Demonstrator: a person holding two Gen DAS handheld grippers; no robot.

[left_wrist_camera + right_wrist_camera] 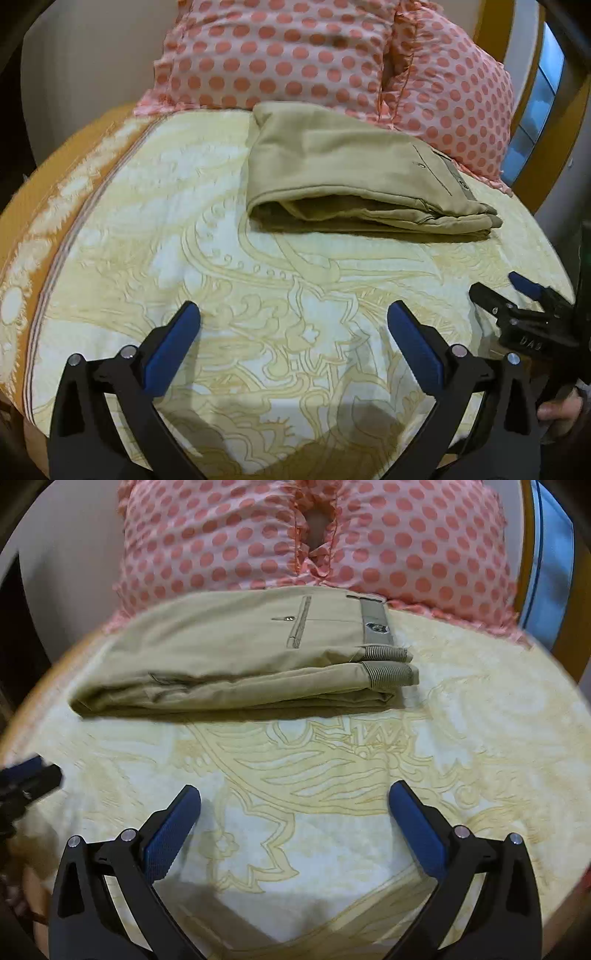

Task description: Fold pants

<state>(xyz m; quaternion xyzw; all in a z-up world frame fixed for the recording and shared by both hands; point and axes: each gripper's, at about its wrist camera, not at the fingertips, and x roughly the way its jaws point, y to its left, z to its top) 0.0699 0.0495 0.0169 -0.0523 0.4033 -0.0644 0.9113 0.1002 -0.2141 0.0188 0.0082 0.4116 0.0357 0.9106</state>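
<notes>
Khaki pants (343,173) lie folded in a compact stack on the bed, near the pillows. In the right wrist view the pants (240,657) show a back pocket, a waistband label and ribbed elastic at the right end. My left gripper (293,314) is open and empty, hovering over the bedspread well in front of the pants. My right gripper (293,794) is open and empty too, also short of the pants. The right gripper shows at the right edge of the left wrist view (517,299); the left gripper shows at the left edge of the right wrist view (29,775).
A yellow and white patterned bedspread (258,295) covers the bed. Two pink polka-dot pillows (314,535) lean at the head, just behind the pants. A wooden headboard (495,26) stands at the back right. The bed's orange edge (33,206) falls off at the left.
</notes>
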